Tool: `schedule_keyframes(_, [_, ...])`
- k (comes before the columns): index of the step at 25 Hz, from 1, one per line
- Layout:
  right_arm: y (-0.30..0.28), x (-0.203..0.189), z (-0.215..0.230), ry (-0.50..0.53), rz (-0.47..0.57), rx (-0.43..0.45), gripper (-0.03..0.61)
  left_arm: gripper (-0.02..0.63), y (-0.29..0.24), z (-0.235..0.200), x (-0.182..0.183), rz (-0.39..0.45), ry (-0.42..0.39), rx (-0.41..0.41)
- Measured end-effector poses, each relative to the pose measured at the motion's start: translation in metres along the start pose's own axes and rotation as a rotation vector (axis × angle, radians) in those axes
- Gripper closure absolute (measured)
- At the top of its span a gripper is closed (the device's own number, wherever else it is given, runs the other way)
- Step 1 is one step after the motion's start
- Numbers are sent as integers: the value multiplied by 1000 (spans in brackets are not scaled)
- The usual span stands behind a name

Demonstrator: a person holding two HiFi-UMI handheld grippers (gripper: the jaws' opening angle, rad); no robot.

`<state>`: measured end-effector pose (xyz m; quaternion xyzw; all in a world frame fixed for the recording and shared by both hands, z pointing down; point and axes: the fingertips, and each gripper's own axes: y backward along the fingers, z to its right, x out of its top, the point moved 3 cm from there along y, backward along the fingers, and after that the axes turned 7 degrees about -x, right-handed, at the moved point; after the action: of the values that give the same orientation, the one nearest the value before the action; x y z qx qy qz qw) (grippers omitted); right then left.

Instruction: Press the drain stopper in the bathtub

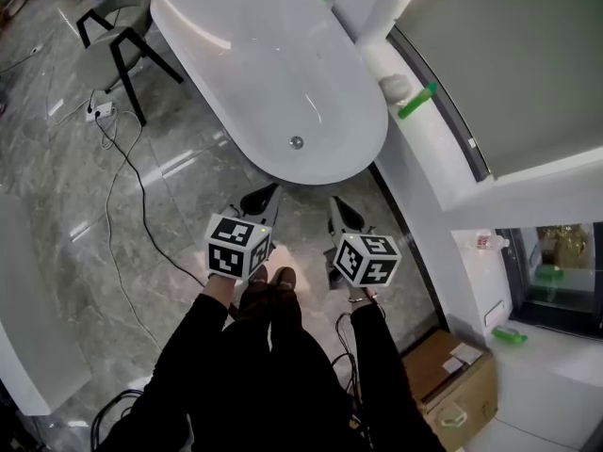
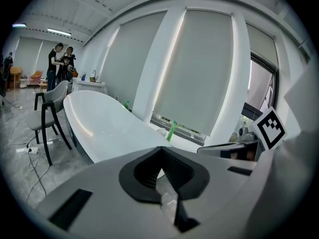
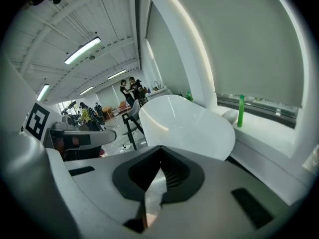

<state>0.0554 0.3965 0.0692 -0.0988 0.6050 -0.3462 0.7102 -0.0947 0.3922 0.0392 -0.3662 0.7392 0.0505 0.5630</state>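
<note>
The white oval bathtub (image 1: 247,56) stands on the grey floor ahead of me, and its small round metal drain stopper (image 1: 297,142) sits in the bottom near the close end. Both grippers hang low over the floor just short of the tub's near end and point toward it. The left gripper (image 1: 268,193) is shut with nothing in it. So is the right gripper (image 1: 337,202). In the left gripper view the tub (image 2: 107,126) lies beyond the shut tips (image 2: 160,150). It also appears in the right gripper view as the tub (image 3: 187,126) past the shut tips (image 3: 160,159).
A white window ledge (image 1: 419,172) runs along the tub's right side and carries a green bottle (image 1: 417,101). A grey chair (image 1: 111,47) stands left of the tub, with a power strip (image 1: 99,111) and a cable (image 1: 124,182) on the floor. A cardboard box (image 1: 454,386) sits at lower right.
</note>
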Motion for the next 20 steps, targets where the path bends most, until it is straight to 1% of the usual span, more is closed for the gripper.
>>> schedule_keyframes(4, [-7, 4, -4, 5, -2, -12, 577, 606, 0, -9, 1, -7, 7, -7])
schedule_keyframes(8, [-14, 8, -5, 26, 0, -49, 577, 606, -1, -22, 1, -10, 7, -12])
schedule_keyframes(14, [-23, 15, -6, 6, 13, -73, 577, 606, -3, -39, 10, -9, -8, -20])
schedule_keyframes(20, [-31, 29, -10, 30, 23, -87, 577, 606, -6, -53, 21, -2, -9, -22])
